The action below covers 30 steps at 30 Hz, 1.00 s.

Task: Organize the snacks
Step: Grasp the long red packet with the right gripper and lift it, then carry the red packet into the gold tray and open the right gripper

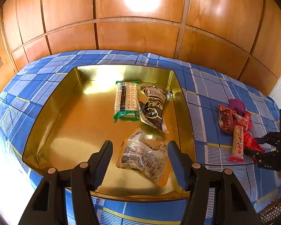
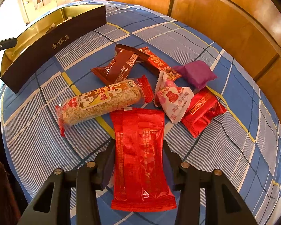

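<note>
A gold box (image 1: 52, 112) sits open on a blue checked cloth (image 1: 202, 86). Wood panels (image 1: 140, 37) stand behind it.

In the left wrist view, the left gripper (image 1: 140, 147) hangs over the near right part of the box. Its jaws are apart. A clear crinkly snack bag (image 1: 146, 157) lies between them on the box floor. The right finger (image 1: 175, 153) looks very close to the bag's edge, but I cannot tell if it touches. The left finger (image 1: 105, 155) does not touch the bag, so nothing is squeezed.

At 12 o'clock from that bag lies a cracker pack with green ends (image 1: 125, 101). Just beside it, at 3 o'clock, is a dark brown snack bag (image 1: 153, 108), tilted. That makes 3 snacks in the box.

The other snacks lie in a pile on the cloth, at 3 o'clock from the box.

In the right wrist view, the right gripper (image 2: 138, 146) points down at this pile. A flat red packet (image 2: 140, 150) lies between its jaws. The jaws sit close on both sides of it, but I cannot tell if they press it.

At 10 o'clock from the red packet is a rice bar (image 2: 101, 101). At 12 o'clock is a brown wrapper (image 2: 119, 65). A pink and white candy (image 2: 174, 99), a small red packet (image 2: 204, 110) and a purple pouch (image 2: 196, 73) lie at 1 and 2 o'clock. The box's dark side shows at 10 o'clock.
</note>
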{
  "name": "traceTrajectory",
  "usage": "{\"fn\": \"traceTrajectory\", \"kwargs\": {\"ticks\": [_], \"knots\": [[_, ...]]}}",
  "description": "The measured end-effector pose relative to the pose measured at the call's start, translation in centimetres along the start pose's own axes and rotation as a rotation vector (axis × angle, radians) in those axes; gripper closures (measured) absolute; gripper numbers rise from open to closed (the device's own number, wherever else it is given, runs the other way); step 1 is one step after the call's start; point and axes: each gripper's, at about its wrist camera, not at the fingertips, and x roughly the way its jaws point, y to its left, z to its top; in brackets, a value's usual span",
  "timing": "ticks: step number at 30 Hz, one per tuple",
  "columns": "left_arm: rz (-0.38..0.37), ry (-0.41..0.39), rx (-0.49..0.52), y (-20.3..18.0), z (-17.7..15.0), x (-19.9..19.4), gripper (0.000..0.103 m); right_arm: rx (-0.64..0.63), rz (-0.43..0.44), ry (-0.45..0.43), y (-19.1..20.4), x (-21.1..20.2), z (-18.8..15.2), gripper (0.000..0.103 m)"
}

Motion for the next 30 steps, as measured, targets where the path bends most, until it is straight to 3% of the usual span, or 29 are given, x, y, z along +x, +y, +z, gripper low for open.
{"fn": "traceTrajectory", "kwargs": {"ticks": [4,12,18,24,30], "knots": [[0.000,0.000,-0.021,0.8,-0.2,-0.1,0.041,0.046,0.012,0.010,-0.3,0.0,0.0,0.057],[0.045,-0.042,-0.082,4.1,-0.6,-0.8,0.041,0.113,-0.045,0.085,0.9,-0.3,0.4,0.062],[0.094,-0.073,-0.098,5.9,-1.0,-1.3,0.042,0.215,-0.045,0.109,1.4,-1.7,-1.0,0.065],[0.117,-0.078,-0.150,7.6,-1.2,-1.3,0.042,0.319,-0.002,-0.005,1.7,-5.1,-1.0,0.066],[0.129,-0.090,-0.164,8.1,-1.3,-1.6,0.042,0.272,0.141,-0.122,5.6,-7.2,3.3,0.065]]}}
